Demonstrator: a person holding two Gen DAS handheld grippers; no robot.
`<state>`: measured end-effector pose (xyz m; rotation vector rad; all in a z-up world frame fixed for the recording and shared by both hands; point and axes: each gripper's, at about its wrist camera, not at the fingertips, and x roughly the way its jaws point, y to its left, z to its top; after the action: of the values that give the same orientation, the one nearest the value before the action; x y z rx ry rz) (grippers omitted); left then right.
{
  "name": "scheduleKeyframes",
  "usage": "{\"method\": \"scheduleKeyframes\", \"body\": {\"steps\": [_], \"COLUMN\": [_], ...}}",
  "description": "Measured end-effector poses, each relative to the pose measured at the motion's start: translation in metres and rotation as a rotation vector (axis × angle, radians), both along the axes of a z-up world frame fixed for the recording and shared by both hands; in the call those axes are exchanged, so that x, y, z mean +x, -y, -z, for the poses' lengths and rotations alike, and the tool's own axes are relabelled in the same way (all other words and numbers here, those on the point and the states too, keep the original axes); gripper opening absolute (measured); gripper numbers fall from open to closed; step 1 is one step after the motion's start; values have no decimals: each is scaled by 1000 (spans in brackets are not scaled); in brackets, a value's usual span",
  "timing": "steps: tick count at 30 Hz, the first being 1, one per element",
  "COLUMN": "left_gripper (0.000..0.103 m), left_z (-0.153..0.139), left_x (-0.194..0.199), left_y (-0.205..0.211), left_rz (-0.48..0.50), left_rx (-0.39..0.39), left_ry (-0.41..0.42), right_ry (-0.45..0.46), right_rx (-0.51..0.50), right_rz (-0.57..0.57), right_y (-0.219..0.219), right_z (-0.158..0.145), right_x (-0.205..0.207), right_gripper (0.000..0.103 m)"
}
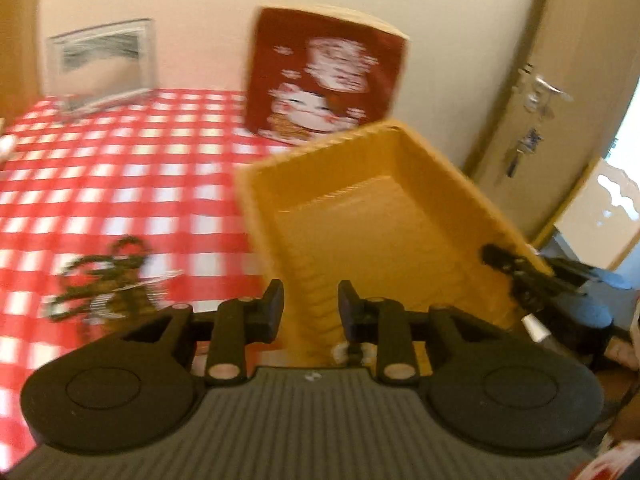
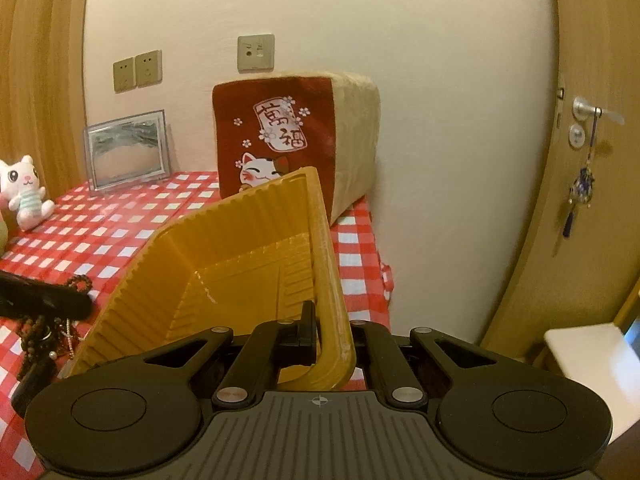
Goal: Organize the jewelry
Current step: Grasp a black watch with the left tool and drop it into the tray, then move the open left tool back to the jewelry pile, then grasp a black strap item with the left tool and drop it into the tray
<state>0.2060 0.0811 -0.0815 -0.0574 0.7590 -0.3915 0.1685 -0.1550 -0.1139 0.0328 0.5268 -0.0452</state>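
A yellow ribbed plastic tray is held tilted above the red checked table; its inside looks empty. My right gripper is shut on the tray's right rim, and shows at the tray's far corner in the left wrist view. My left gripper is open, its fingers just at the tray's near wall, holding nothing. A heap of dark bead strings and a pearl strand lies on the cloth left of the tray; it also shows in the right wrist view. The left wrist view is motion blurred.
A red lucky-cat cushion stands against the wall behind the tray. A silver photo frame and a white plush cat are at the back left. A wooden door with hanging keys is right of the table.
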Motion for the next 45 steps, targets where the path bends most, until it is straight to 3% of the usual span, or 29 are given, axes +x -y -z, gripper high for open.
{"method": "scheduleKeyframes", "body": {"steps": [7,12,24,32,34,37,45], "left_gripper": [27,28,28,27,21,20,19], "left_z": [22,42,67,76,76,76,60], "left_x": [-24,-43,-34,-17,-14,-12,-16], "left_y": [-68,-80,-57,-45,-44,-41,-39], "left_rz": [-103,-67,-5,-39,-58,-78,-121], "left_rx": [74,106,153,199,200,205,156], "left_ry": [-78,-116,-122,-111,-112,-114,-107], "right_ry": [-6,-7,-25,-32,-36,-41,-54], "right_rx": [-32,-53,-74,-61,-54,-47,-13], "right_rz": [24,37,54,36,27,10,-22], "right_y": [-7,-14,-21,-11,-8,-3,10], "right_z": [-1,-4,-11,-11,-10,-9,-4], "right_x": [2,0,-7,-4,-1,3,6], "right_gripper": [5,5,4,4,4,4,4]}}
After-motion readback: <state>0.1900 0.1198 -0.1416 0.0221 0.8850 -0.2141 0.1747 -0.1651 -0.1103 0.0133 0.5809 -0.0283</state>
